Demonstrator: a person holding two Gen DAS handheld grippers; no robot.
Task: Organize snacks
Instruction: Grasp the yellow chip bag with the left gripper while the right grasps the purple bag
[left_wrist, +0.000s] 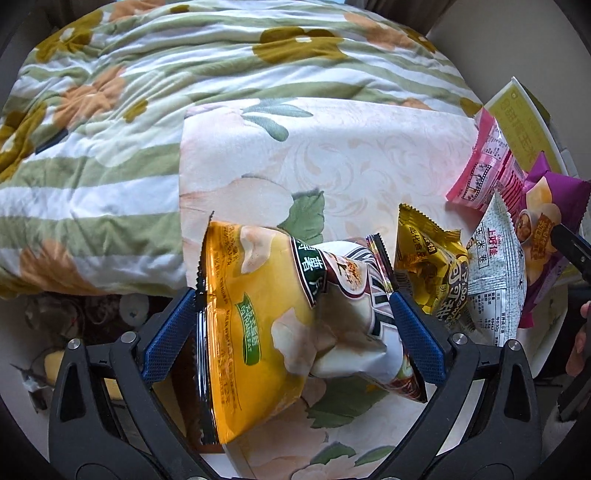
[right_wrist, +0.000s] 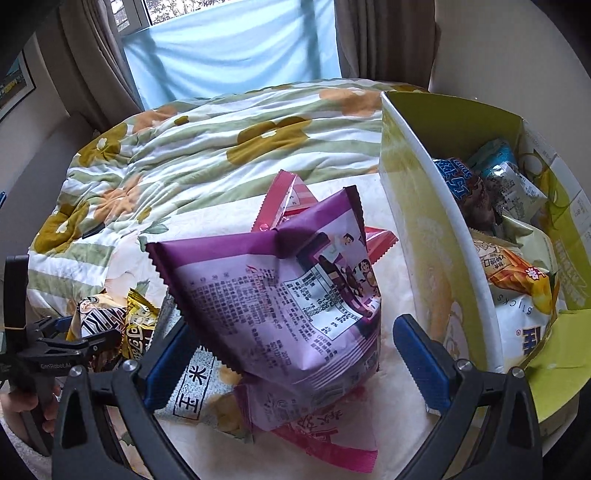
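Both tongs are standing wide, the left tongs (left_wrist: 293, 321) straddling one yellow bag (left_wrist: 255, 314) and the right tongs (right_wrist: 291, 350) straddling one purple bag (right_wrist: 288, 295), neither squeezed, while one green box (right_wrist: 417, 229) at the right is holding several more snacks on the bed (left_wrist: 369, 155).

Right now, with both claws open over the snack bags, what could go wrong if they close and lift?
1. The left claw straddles the yellow chip bag, which overlaps a striped bag; closing may pinch both and crush the chips.
2. The right claw sits around the purple snack bag, stacked on pink packets; lifting could drag those along.
3. The green cardboard box already looks full, so added bags may spill out.
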